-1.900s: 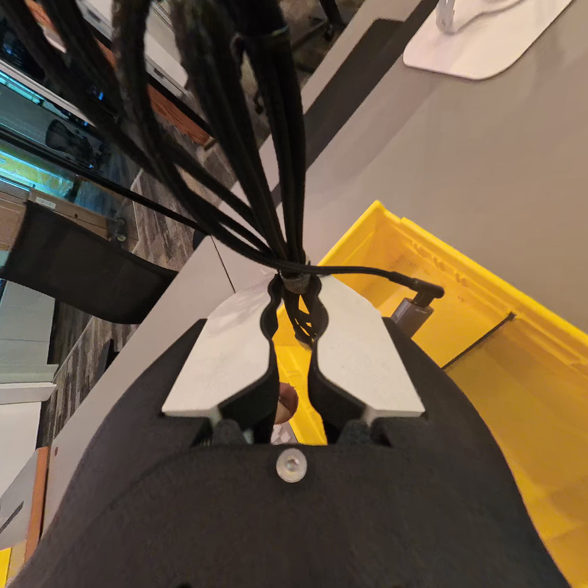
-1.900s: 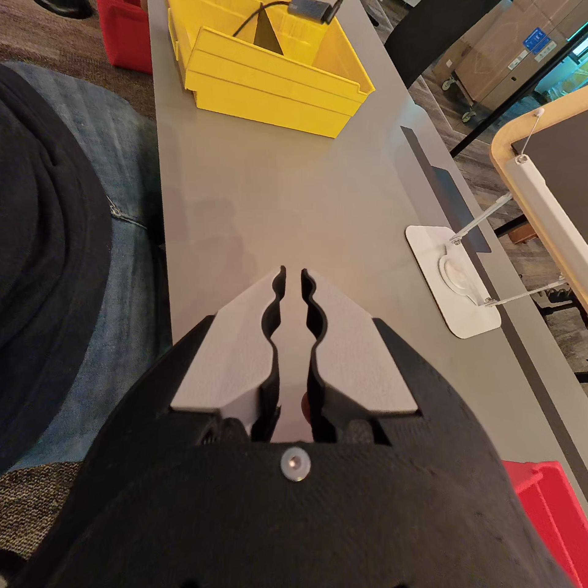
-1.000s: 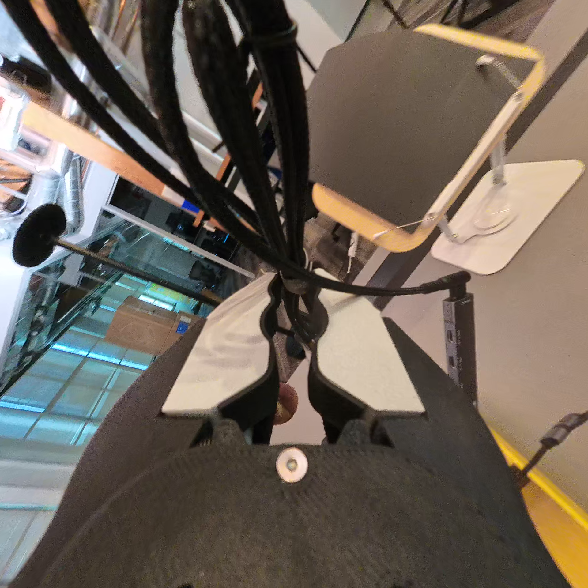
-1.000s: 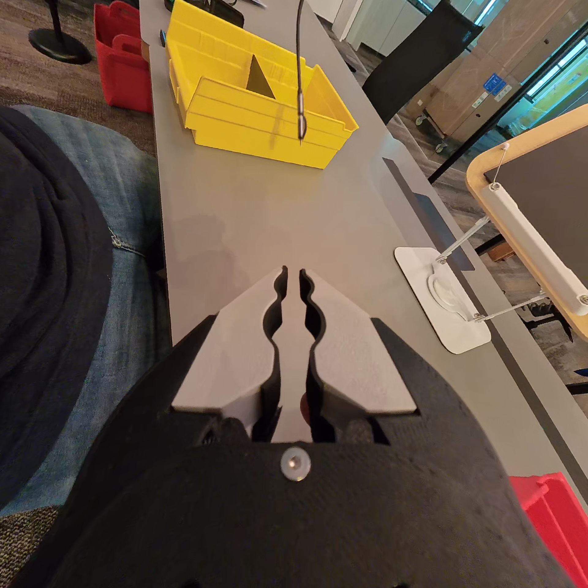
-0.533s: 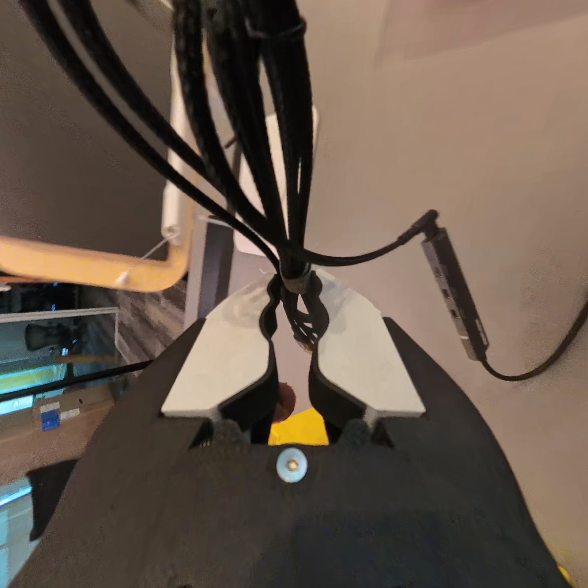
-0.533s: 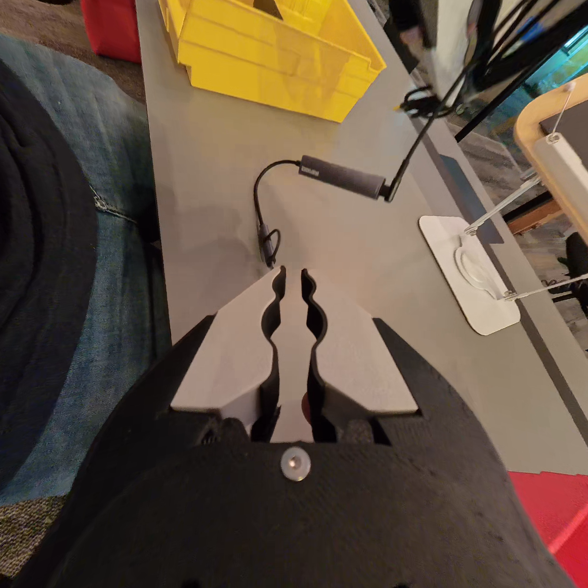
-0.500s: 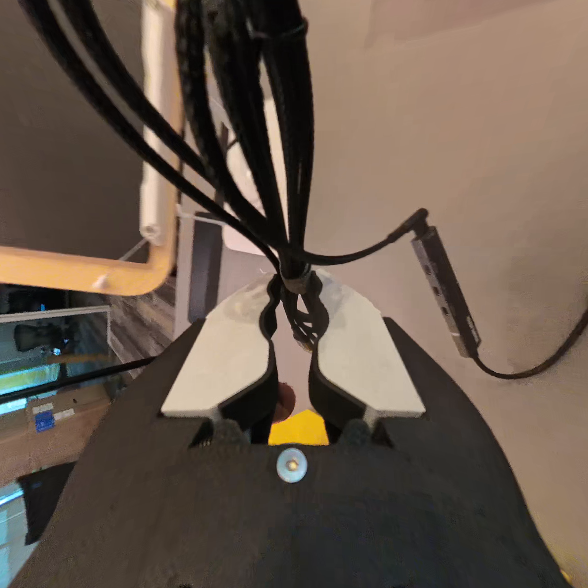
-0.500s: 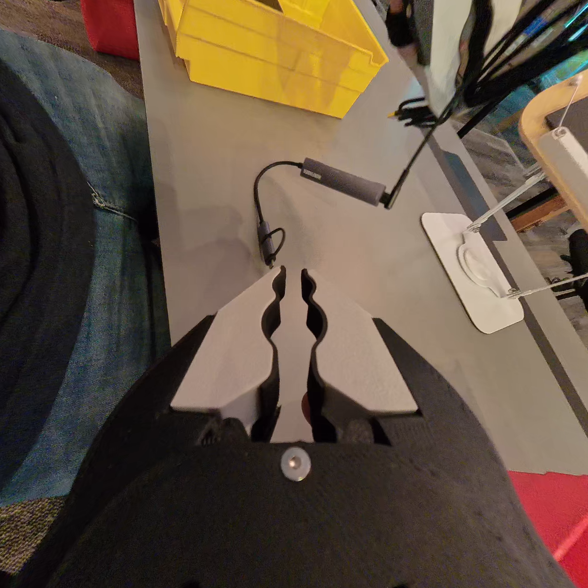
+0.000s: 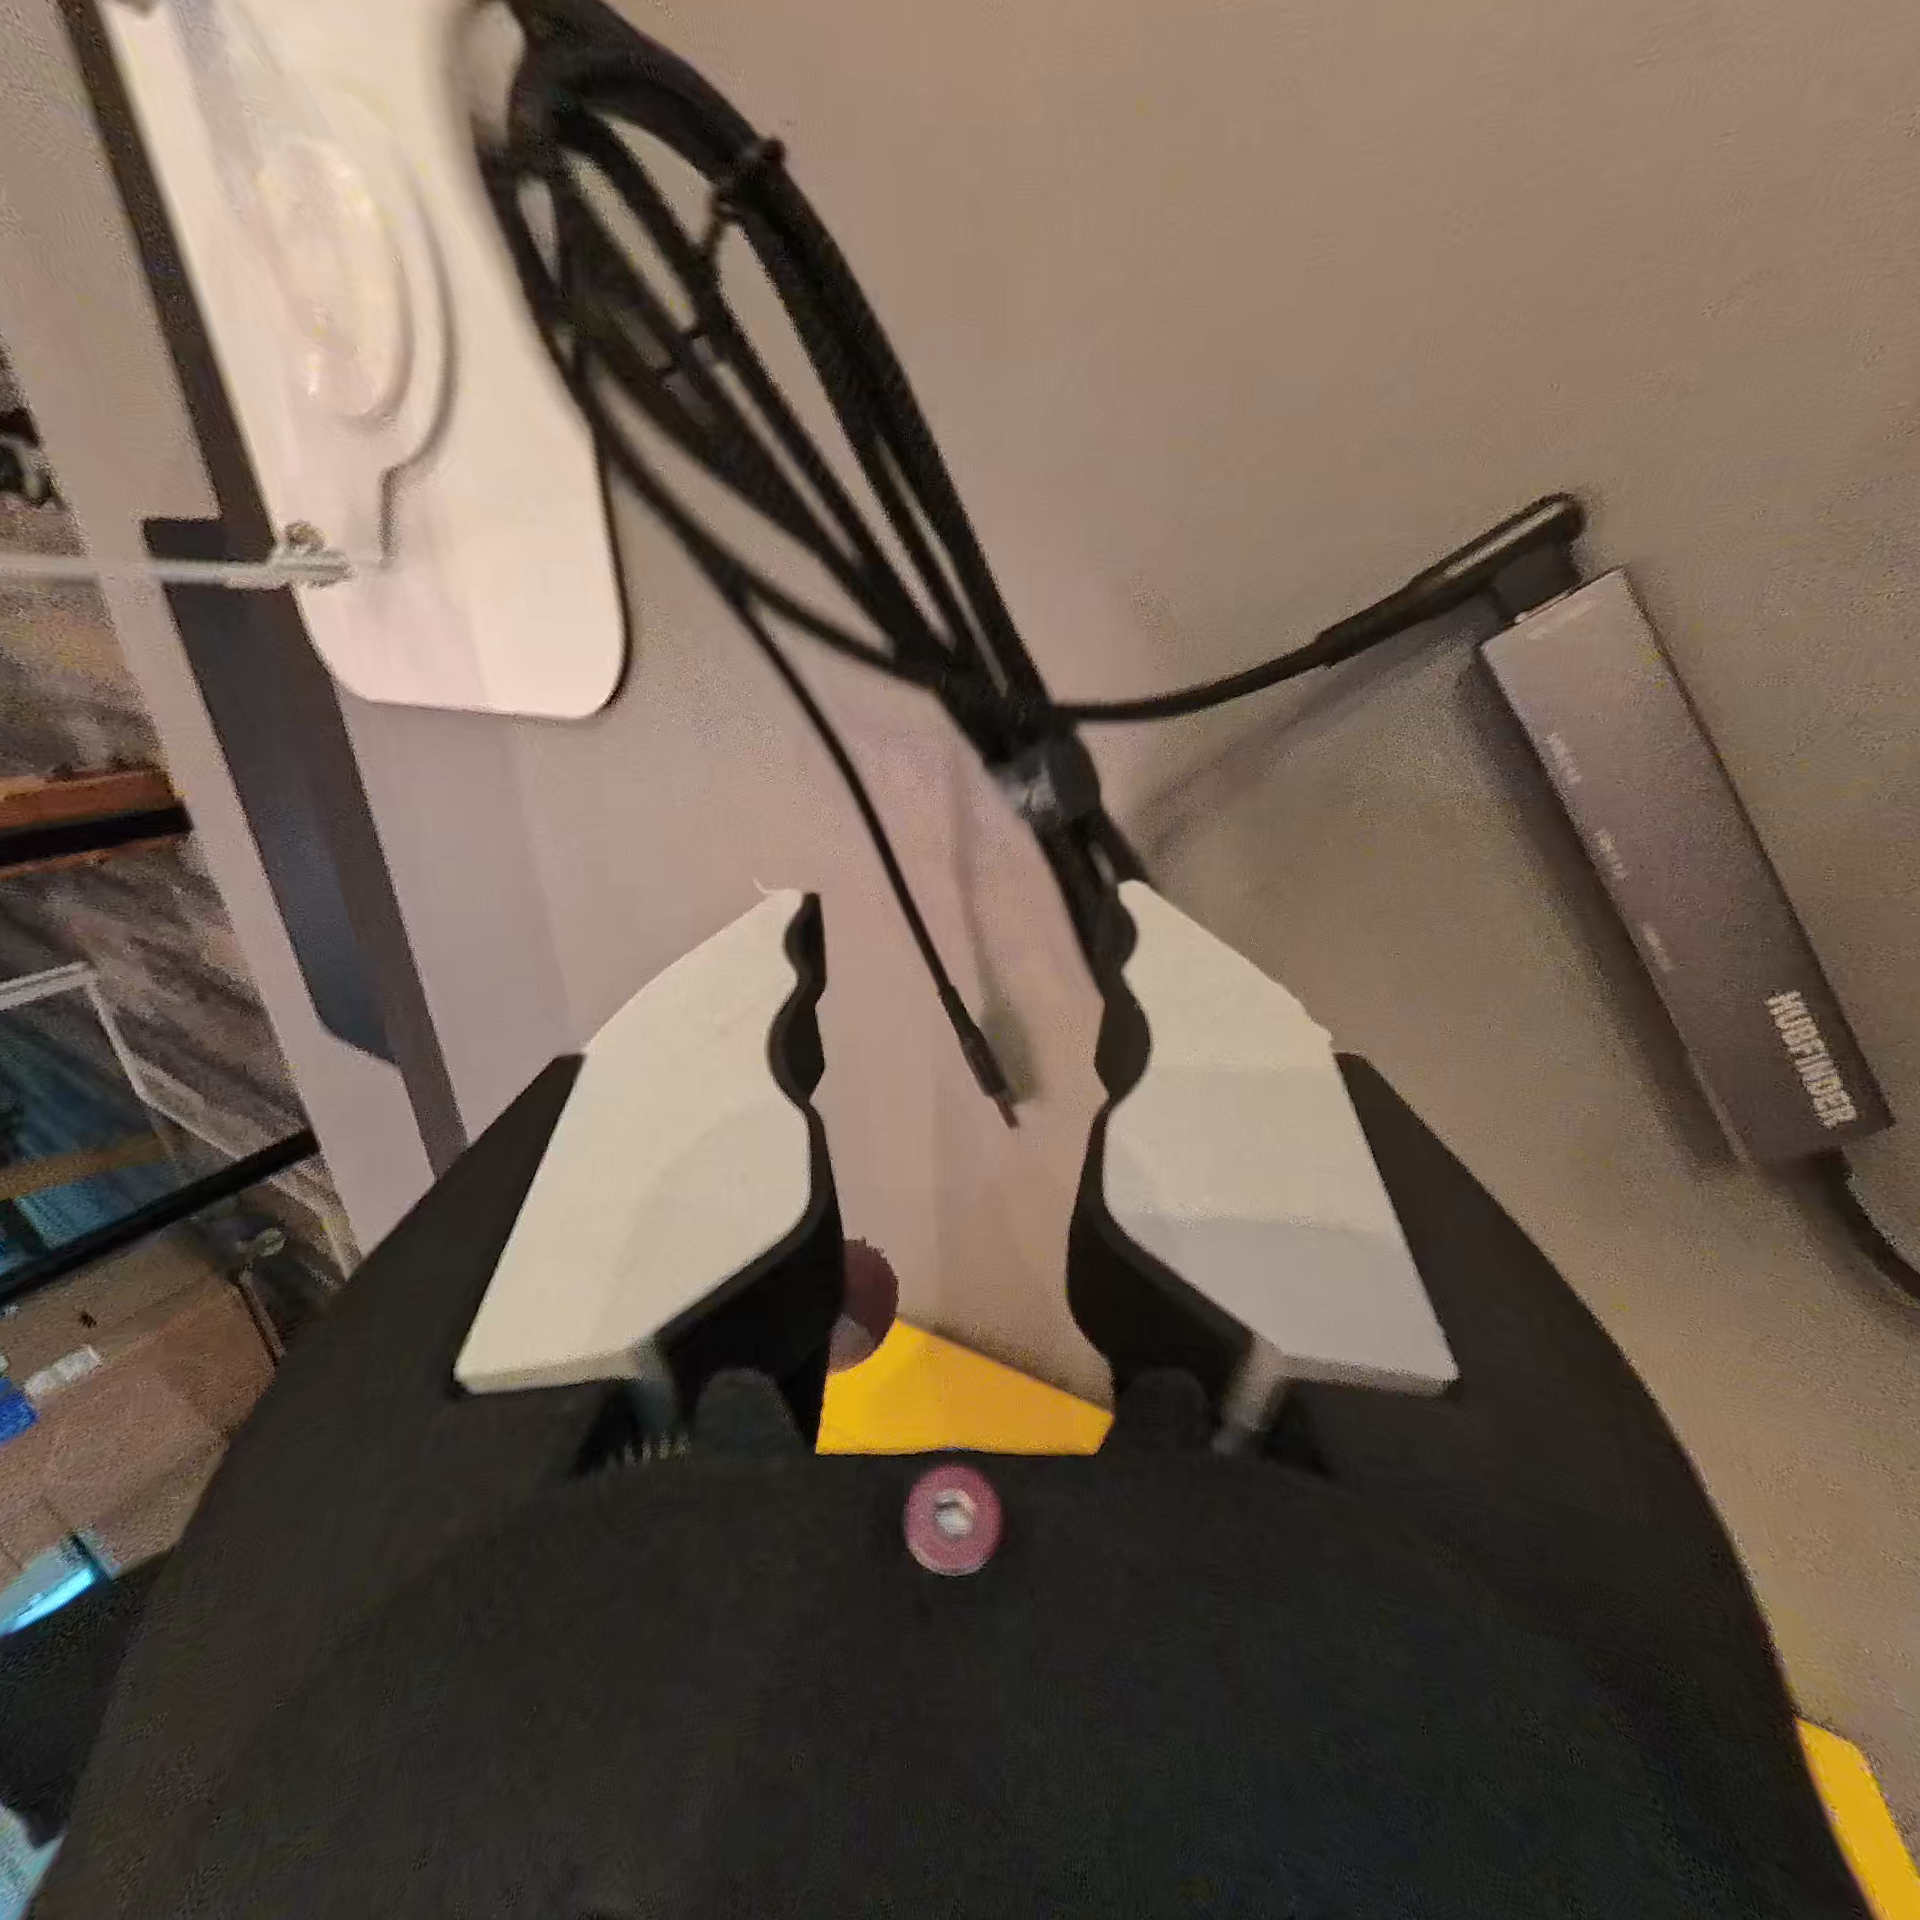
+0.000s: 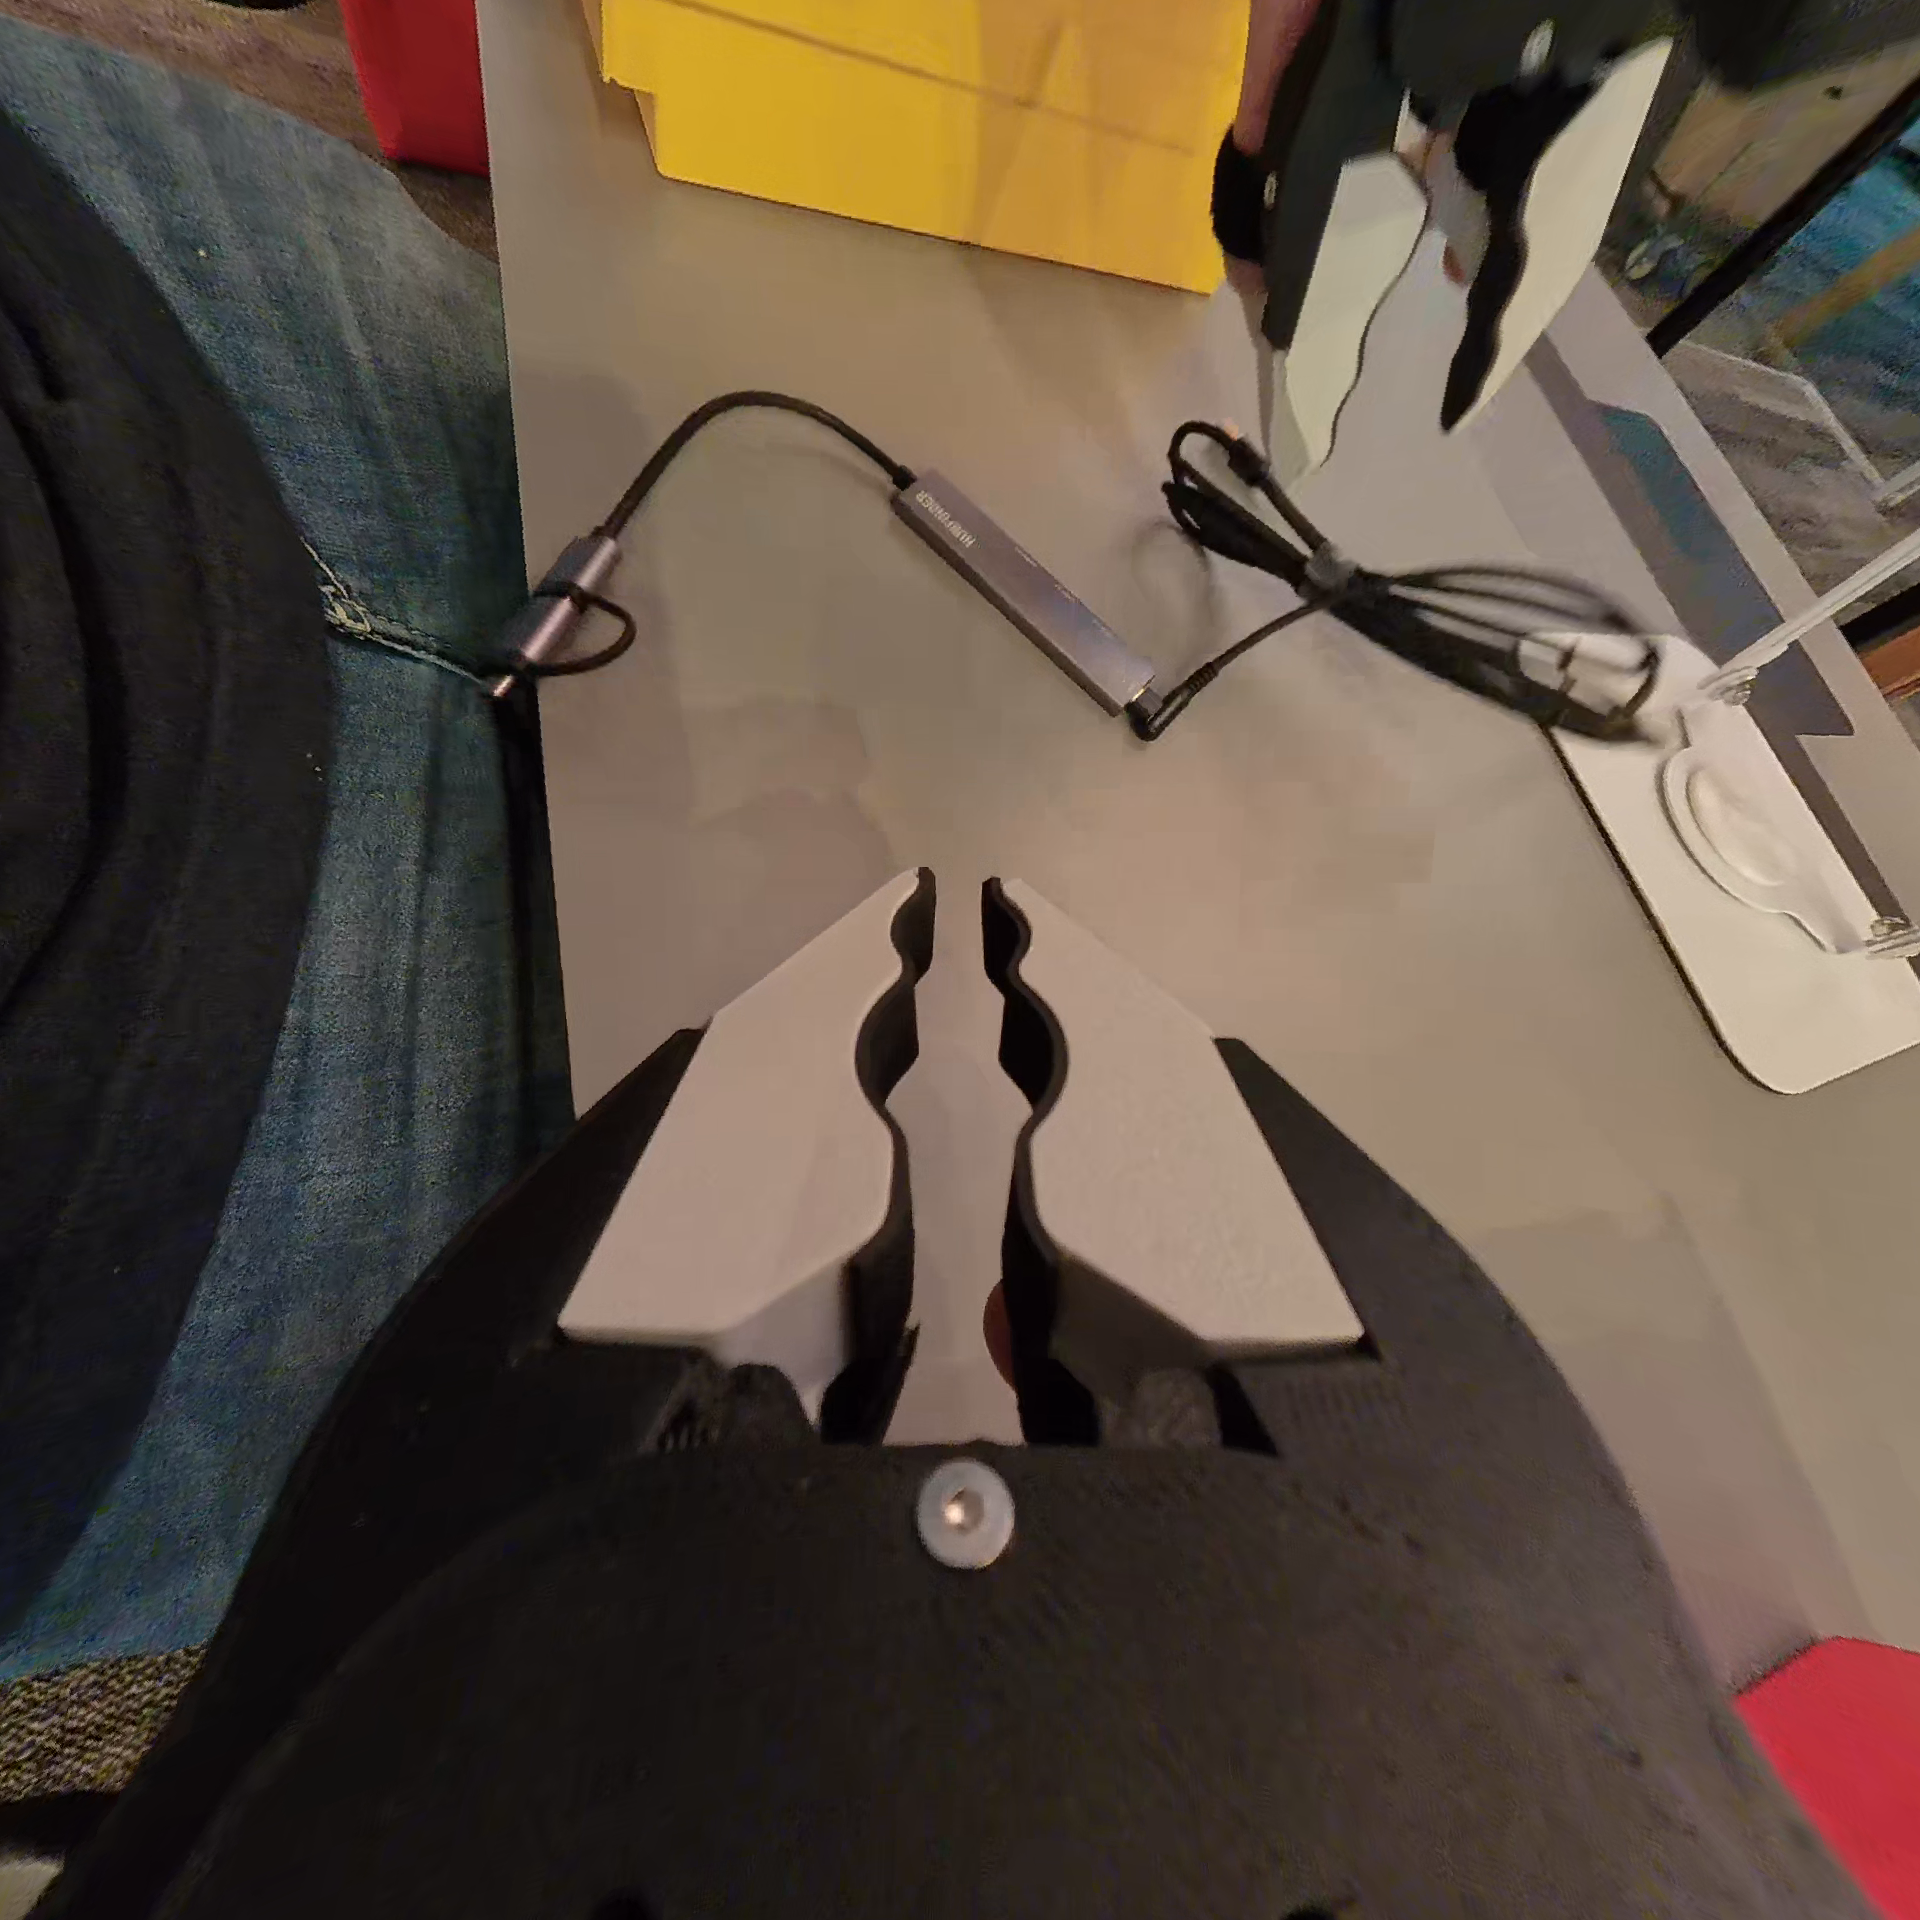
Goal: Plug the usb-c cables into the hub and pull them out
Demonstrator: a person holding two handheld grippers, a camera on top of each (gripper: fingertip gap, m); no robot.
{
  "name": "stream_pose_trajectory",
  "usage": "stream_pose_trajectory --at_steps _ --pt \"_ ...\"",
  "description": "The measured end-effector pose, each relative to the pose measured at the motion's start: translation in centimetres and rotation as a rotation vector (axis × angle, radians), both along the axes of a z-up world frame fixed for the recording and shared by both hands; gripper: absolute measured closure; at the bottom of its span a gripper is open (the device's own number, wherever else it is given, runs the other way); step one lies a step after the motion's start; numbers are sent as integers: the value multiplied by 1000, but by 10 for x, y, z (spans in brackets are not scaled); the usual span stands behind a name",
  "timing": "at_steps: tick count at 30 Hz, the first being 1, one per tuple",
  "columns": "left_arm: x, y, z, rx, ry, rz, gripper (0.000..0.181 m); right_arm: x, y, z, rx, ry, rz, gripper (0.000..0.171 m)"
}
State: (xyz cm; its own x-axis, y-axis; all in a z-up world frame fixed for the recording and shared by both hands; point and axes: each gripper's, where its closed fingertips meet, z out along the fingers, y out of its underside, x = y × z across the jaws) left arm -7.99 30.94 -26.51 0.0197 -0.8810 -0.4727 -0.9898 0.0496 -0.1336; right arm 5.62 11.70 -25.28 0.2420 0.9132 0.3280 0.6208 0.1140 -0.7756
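Left wrist view: the left hand-held gripper [image 9: 966, 997] is spread and empty above the bundled usb-c cables [image 9: 831, 499], laid on the table [image 9: 1351, 260] beside the hub [image 9: 1683, 862], one plug seated in its end.

Right wrist view: the right hand-held gripper [image 10: 956, 883] is nearly closed on nothing, held clear of the hub [image 10: 1023, 587], probably in reserve.

Office: long grey desk [image 10: 1299, 935], glass partition [image 10: 1787, 208], cardboard boxes [image 9: 94, 1382].
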Motion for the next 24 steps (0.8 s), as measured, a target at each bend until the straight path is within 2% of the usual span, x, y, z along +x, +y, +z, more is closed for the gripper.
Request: stream_pose_trajectory --at_steps 5,8,13,17,20,23,24 --pt "-29 -10 31 81 -29 79 124 -1 1 -7 -13 -4 3 165" --pt "-34 -37 38 57 -98 97 127 -4 3 -9 -15 -5 6 165" --pt "-24 -98 -2 -47 -50 56 129 -10 3 -11 -13 -9 18 165" --pt "-18 -110 -40 -58 -33 160 122 -14 1 -11 -13 -18 27 165" --pt "-13 -104 -50 -89 -134 250 141 -14 0 -10 -14 -16 30 165" --pt "-8 -104 -55 -204 -274 347 160 -15 0 -8 -22 -1 35 165" --pt "-7 -104 -56 -223 -306 365 160 -15 0 -8 -26 4 37 166"
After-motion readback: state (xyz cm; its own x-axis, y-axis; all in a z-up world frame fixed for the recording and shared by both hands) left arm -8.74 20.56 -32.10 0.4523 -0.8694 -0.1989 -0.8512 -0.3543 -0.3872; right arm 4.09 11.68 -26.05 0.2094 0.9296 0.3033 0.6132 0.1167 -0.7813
